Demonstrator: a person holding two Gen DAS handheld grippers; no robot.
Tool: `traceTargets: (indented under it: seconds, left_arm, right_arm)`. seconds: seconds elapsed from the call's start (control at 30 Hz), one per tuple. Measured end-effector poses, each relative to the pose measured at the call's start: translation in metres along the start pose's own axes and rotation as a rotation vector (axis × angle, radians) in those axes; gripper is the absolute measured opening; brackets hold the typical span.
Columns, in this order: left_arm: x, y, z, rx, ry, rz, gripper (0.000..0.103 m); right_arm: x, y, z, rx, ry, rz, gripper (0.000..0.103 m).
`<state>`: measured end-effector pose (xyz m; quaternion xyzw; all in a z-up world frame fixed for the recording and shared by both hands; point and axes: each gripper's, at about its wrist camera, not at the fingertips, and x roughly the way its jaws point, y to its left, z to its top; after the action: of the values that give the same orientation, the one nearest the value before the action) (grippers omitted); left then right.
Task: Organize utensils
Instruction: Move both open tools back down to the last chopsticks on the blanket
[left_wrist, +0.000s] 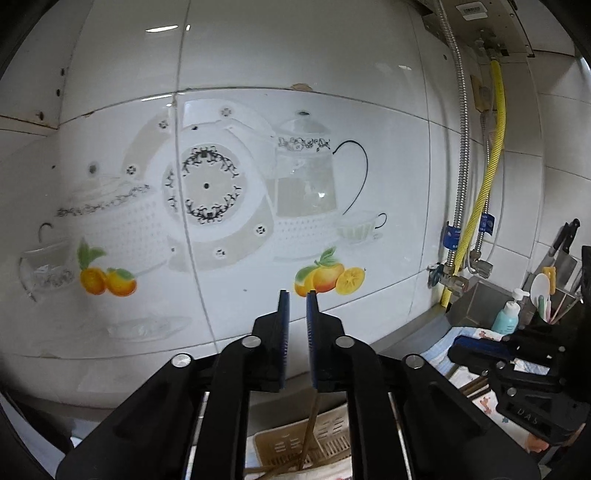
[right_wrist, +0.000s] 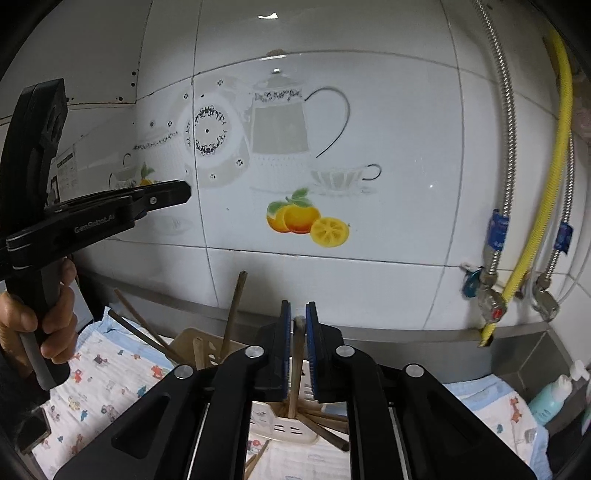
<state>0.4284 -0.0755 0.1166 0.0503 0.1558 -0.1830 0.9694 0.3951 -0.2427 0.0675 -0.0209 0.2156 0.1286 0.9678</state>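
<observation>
A slim round wooden chopstick stands upright between the blue ribbed pads of the right gripper, its jaws closed on it above a beige slotted plastic holder holding more sticks. The left gripper hovers with its jaws narrowly apart, gripping nothing, before the glossy tiled wall.

- A brown wooden chopstick is held nearly upright.
- Its lower end sits in a cream slotted holder.
- More chopsticks are fanned out, leaning from the holder.
</observation>
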Motion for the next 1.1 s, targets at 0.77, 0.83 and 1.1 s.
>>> traceTargets:
  seconds: [0.77, 0.83, 1.1]
  left_arm:
    - [-0.134, 0.03, -0.104, -0.143, 0.032, 0.135, 0.086]
    - [-0.146, 0.032, -0.114, -0.163, 0.038, 0.132, 0.091]
    - [-0.177, 0.03, -0.16, -0.19, 0.079, 0.18, 0.097]
  right_arm:
    - [-0.084, 0.058, -0.129, 0.084, 0.135, -0.001, 0.018]
    - [-0.084, 0.067, -0.146, 0.079, 0.162, -0.012, 0.018]
    - [-0.069, 0.09, -0.221, 0.17, 0.311, 0.007, 0.018]
